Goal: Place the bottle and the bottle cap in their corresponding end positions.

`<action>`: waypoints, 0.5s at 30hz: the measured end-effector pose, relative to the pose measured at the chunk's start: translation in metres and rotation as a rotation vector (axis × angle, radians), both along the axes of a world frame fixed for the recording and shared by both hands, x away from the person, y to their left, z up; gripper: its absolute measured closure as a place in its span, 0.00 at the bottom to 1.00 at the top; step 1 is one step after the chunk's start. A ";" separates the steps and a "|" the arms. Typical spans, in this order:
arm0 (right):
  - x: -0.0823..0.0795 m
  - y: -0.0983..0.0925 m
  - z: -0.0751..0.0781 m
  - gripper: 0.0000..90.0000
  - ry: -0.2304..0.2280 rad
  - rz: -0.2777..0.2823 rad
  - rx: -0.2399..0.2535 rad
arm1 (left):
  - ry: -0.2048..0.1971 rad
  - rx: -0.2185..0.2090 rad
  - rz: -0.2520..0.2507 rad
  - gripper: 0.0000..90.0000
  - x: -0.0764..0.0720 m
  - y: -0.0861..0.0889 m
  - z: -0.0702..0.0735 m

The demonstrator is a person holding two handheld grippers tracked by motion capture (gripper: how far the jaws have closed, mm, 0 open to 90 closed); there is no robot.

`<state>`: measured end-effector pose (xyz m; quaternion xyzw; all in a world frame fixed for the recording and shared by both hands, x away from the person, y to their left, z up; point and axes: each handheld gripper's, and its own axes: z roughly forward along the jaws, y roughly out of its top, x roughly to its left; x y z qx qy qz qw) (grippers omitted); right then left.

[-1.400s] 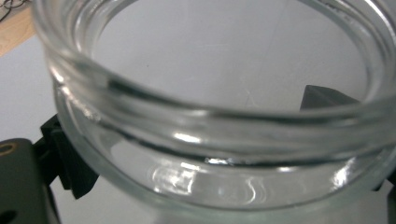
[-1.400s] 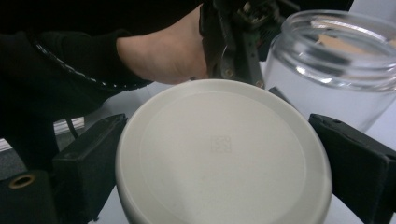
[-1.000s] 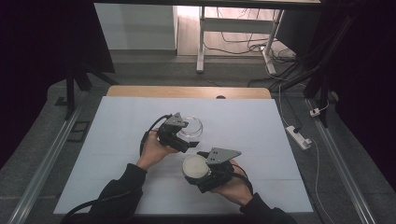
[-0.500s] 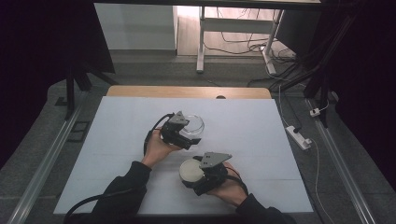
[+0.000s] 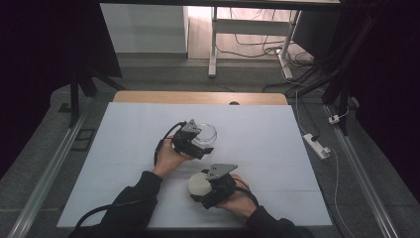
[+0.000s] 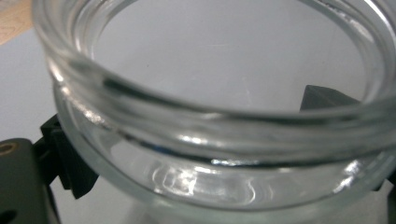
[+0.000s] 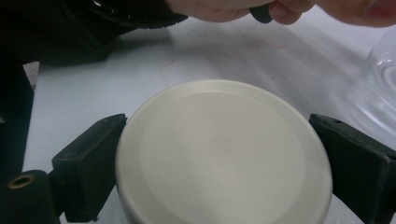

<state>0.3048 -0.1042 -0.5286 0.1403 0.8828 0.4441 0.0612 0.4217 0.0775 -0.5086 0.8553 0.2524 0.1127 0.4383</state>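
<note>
On the table [image 5: 124,148], the left gripper [image 5: 194,144] clamps the open glass jar [image 5: 205,133] near the middle, bracing it upright. Nearer the person, the right gripper [image 5: 208,191] grips the cream lid [image 5: 199,183] by its rim, probably for capping the jar.

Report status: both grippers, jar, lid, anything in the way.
Left gripper shut on jar, jar open and empty. Right gripper shut on lid, apart from jar. Nothing between them on the table.

jar [image 5: 205,133] on table [image 5: 277,148] centre, lid [image 5: 199,184] nearer the person, slightly left of jar, apart
</note>
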 end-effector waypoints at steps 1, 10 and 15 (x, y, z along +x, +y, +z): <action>0.000 0.001 -0.001 0.08 0.004 0.000 -0.007 | 0.001 0.000 0.002 0.08 0.000 0.000 -0.001; 0.005 0.007 -0.008 0.08 0.009 -0.010 -0.052 | 0.010 0.018 0.019 0.08 0.002 0.004 -0.008; 0.008 0.008 -0.009 0.08 0.024 -0.030 -0.061 | 0.009 0.030 0.021 0.08 0.002 0.004 -0.011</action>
